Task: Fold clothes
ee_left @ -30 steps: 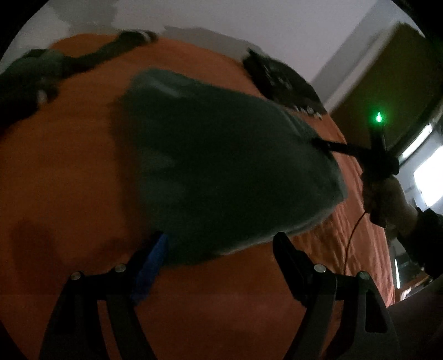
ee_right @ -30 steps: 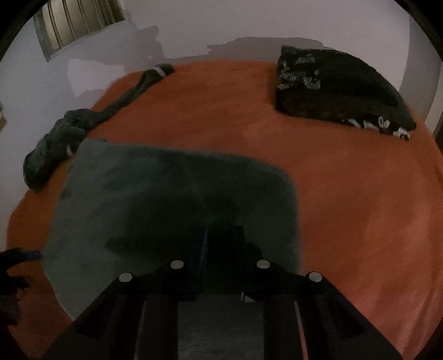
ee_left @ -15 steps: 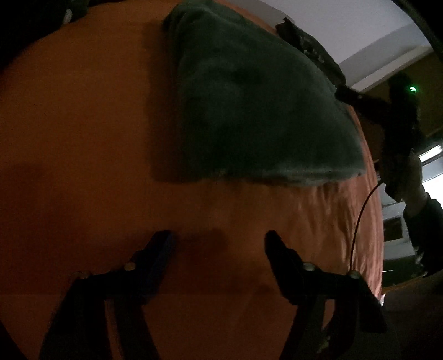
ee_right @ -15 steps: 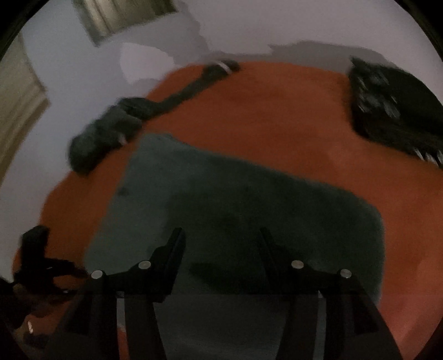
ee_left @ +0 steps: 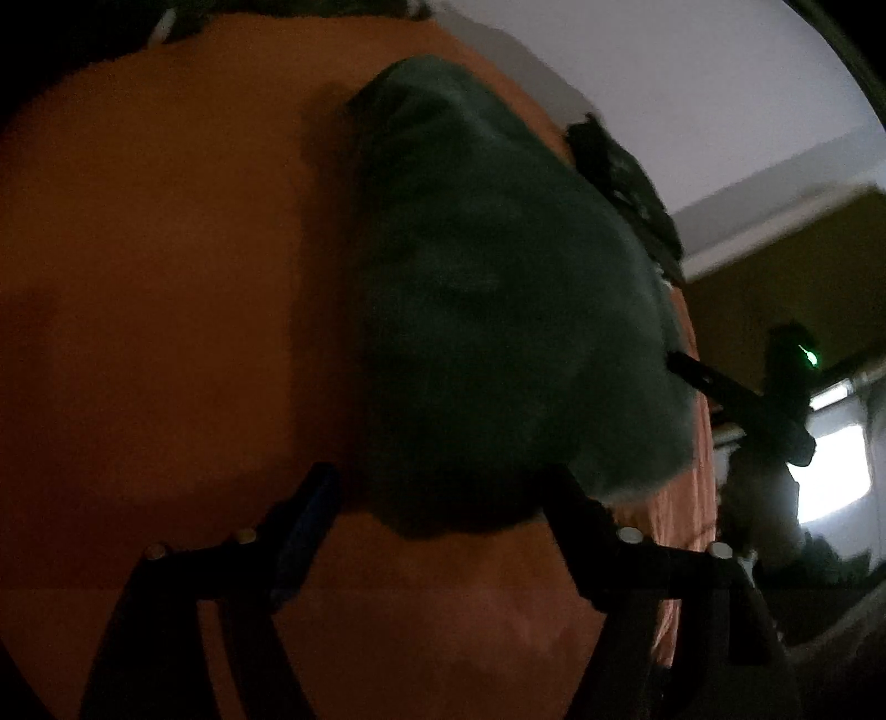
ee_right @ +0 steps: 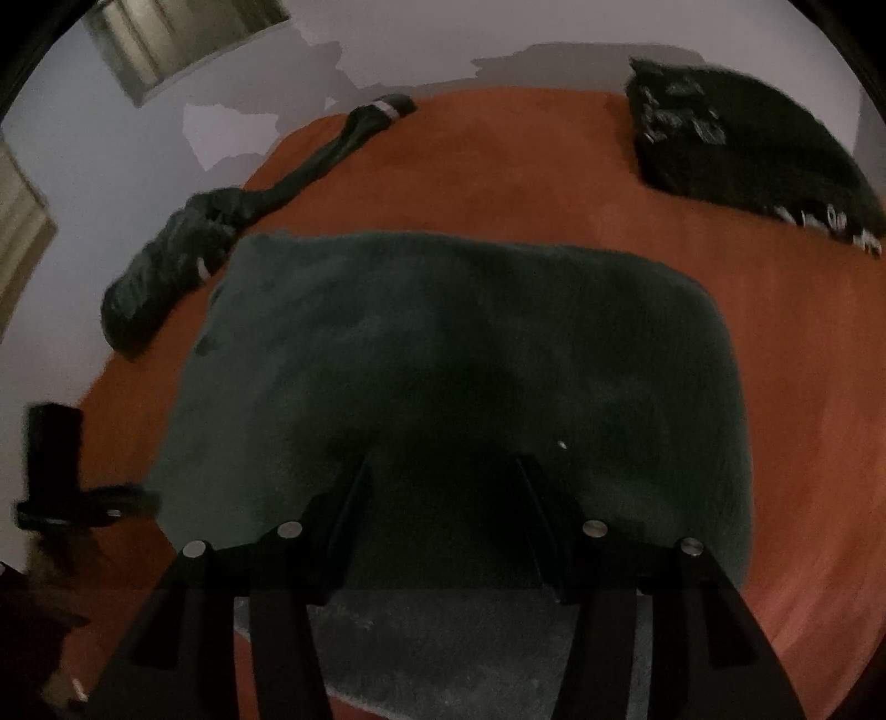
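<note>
While the left wrist view is dim and blurred, it shows the green garment (ee_left: 498,310) lying folded on the orange bed (ee_left: 155,266), running from 12 o'clock down to the centre. Only this view shows the right gripper (ee_left: 678,363) from outside: at 3 o'clock, one dark finger reaches to the garment's edge, with a green light on its body and a bright window (ee_left: 836,471) behind. A dark patterned item (ee_left: 620,166) sits at 1 o'clock beyond the garment. At 6 o'clock the left gripper (ee_left: 437,498) has its jaws about half apart and closing; the garment's near corner hangs between the fingertips, but through the blur I cannot tell whether the pads touch it.

Looking from the right wrist view, the garment (ee_right: 454,376) fills the centre as a broad rounded rectangle, flat on the bed (ee_right: 775,332). This view alone shows a long dark garment (ee_right: 221,232) stretched from 9 to 11 o'clock along the bed's edge, the patterned item (ee_right: 742,155) in full at 1 o'clock, and a shuttered window (ee_right: 183,39) at 11 o'clock. The left gripper (ee_right: 133,501) appears at 8 o'clock by the garment's left edge. At 6 o'clock the right gripper (ee_right: 440,471) stands about half open over the garment's near part, its fingers apart with nothing pinched between them.
</note>
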Demonstrator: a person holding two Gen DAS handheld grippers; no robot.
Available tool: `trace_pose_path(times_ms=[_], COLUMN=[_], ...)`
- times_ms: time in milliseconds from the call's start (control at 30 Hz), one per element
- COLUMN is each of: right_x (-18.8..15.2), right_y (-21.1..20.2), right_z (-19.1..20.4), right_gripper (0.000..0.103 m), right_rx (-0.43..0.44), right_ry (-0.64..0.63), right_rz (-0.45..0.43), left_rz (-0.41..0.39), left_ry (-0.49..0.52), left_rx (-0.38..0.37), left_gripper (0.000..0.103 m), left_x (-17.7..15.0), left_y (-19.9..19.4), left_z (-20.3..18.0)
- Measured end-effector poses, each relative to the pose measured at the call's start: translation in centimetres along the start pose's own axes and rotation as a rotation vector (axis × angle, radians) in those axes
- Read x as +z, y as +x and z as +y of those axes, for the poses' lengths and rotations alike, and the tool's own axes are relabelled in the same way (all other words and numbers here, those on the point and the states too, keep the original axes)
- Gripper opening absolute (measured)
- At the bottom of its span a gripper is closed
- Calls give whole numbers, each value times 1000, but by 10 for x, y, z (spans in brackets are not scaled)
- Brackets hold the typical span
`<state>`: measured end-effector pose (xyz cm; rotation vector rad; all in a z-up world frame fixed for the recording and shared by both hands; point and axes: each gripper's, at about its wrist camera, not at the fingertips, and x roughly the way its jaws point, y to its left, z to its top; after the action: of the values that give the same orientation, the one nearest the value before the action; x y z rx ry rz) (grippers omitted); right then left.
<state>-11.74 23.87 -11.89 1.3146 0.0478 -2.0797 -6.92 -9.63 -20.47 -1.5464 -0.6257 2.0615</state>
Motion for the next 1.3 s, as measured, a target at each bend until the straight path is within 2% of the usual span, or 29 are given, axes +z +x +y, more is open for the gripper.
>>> trace_pose_path(times_ms=[67,133,200,300,400,500,533,633,767,867,933,1033,1067,1133,1300], right_x=[-3,-6,-11,-22,-30,-33,-34,-32,-27,-30,-33,-33,-33,-33,-39], right_y=[-7,-16,-25,-38,-46,-47,-46,-47,-57,-59,-51,-34,-30,-27,-23], right_z=[-8,-23,-44,-88,-100,-98,-96,-90,-55,-19,12,48,56,64,42], right_gripper=[52,52,52,54,55,60,61,62,62,66,66,66,66,66,66], right_rx=[-17,-77,-149,-229,-197,-209,-211,-209,-248,-252,-269,-290,-278,-283,-260], right_ry=[12,32,77,260,315,303,315,323,199,125,73,-34,-65,-102,-75], right_rz=[-6,-12,-14,-9,-30,-47,-57,-77,-146,-228,-259,-236,-228,-212,-141], left_rz=[14,14,8,-33,-108,-150,-161,-177,-207,-226,-212,-224,-219,-194,-151], left_ry=[-66,-93,-75,-40,-50,-144,-160,-117,13,86,171,271,290,301,250], left_rx=[-19,-22,19,101,171,175,159,145,235,229,296,495,512,493,450], left_gripper=[53,54,58,65,76,76,76,76,76,77,78,78,78,78,78], left_x=[-2,-4,-4,3,11,15,14,13,12,-1,-7,-9,-4,9,14], left_y=[6,4,-2,-17,-29,-31,-30,-33,-32,-14,6,26,33,47,53], left_z=[8,11,7,0,4,19,18,3,-38,-78,-113,-147,-155,-166,-151])
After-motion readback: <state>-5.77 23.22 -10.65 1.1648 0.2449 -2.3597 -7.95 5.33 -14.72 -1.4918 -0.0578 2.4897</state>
